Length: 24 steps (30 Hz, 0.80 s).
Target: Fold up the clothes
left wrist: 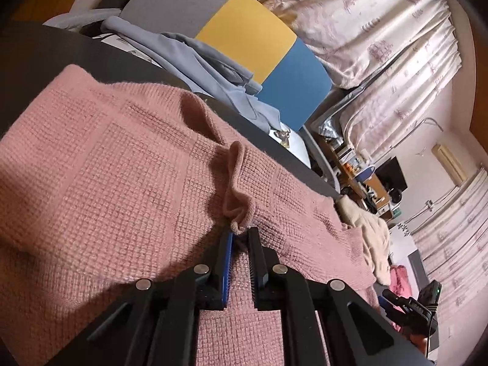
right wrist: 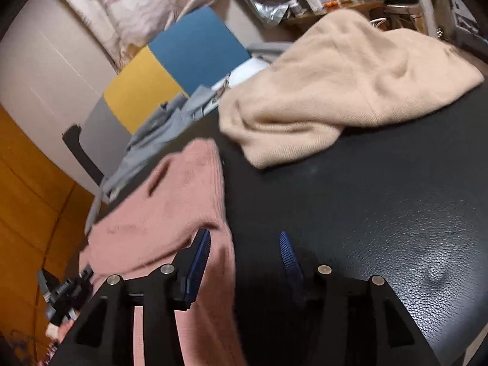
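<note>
- One pink knitted sweater [left wrist: 122, 167] spread over the black table [right wrist: 350, 198], a ridge of it bunched up at the middle.
- Left gripper [left wrist: 241, 235] clenched on the near end of that ridge, a pinch of pink knit between the pads.
- Right gripper [right wrist: 245, 241] released, jaws wide apart, nothing between them; one finger over the sweater's edge, the other over bare table.
- One cream garment [right wrist: 335, 91] crumpled on the table beyond the sweater.
- One grey-blue garment [left wrist: 213, 70] heaped past the table's far edge.
- Three coloured panels behind the table: grey, yellow, blue.
</note>
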Available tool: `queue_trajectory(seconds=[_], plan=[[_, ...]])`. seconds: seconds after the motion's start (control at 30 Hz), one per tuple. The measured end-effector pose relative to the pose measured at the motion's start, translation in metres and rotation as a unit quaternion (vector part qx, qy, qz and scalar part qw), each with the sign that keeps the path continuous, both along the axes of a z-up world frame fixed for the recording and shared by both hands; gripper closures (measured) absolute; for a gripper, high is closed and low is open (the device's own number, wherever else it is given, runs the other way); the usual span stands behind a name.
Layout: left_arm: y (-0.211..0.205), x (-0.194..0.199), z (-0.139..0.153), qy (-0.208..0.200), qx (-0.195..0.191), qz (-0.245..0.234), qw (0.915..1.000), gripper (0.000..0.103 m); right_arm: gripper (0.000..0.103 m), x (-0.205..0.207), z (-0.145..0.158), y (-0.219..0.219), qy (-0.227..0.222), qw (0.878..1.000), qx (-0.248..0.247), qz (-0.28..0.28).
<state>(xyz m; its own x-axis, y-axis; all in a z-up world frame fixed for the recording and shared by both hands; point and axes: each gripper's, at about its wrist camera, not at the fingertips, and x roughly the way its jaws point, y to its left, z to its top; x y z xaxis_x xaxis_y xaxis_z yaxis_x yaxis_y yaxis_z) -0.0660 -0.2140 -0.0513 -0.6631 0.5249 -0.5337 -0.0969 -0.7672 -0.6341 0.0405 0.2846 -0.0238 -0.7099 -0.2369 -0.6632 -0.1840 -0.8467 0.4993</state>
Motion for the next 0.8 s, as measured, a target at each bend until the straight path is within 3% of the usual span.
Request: queue_trajectory(seconds=[0.17, 0.23, 0.27, 0.3, 0.4, 0.43, 0.57, 0.6, 0.67, 0.8], plan=[[-0.001, 0.001, 0.001, 0.000, 0.006, 0.001, 1.0000, 0.092, 0.053, -0.030, -0.005, -0.026, -0.019, 0.997, 0.059, 0.043], [-0.003, 0.002, 0.000, -0.001, 0.009, 0.002, 1.0000, 0.092, 0.069, -0.038, -0.006, -0.034, -0.025, 0.995, 0.079, 0.060], [-0.003, 0.003, 0.000, 0.000, 0.010, 0.002, 0.9999, 0.092, 0.096, -0.041, -0.006, -0.039, -0.030, 0.992, 0.094, 0.076], [-0.003, 0.003, 0.000, -0.001, 0.012, 0.002, 0.9999, 0.092, 0.097, -0.044, -0.006, -0.044, -0.035, 0.989, 0.114, 0.088], [-0.003, 0.003, 0.000, -0.001, 0.015, 0.002, 0.9999, 0.092, 0.098, -0.041, 0.002, -0.047, -0.039, 0.976, 0.206, 0.063], [-0.003, 0.003, 0.000, -0.001, 0.015, 0.000, 0.9999, 0.092, 0.098, -0.041, 0.001, -0.043, -0.041, 0.976, 0.209, 0.053], [-0.004, 0.003, -0.001, -0.004, 0.018, -0.001, 0.9998, 0.092, 0.096, -0.036, -0.004, -0.039, -0.032, 0.976, 0.212, 0.046], [-0.004, 0.003, 0.001, -0.006, 0.013, 0.000, 0.9999, 0.091, 0.089, -0.035, -0.002, -0.037, -0.032, 0.976, 0.210, 0.048], [-0.003, 0.005, 0.005, -0.012, -0.002, 0.002, 0.9999, 0.091, 0.082, -0.031, 0.003, -0.032, -0.035, 0.982, 0.180, 0.046], [-0.003, 0.015, 0.012, -0.009, 0.001, 0.013, 0.9999, 0.084, 0.081, -0.018, 0.022, -0.020, -0.008, 0.991, 0.134, 0.029]])
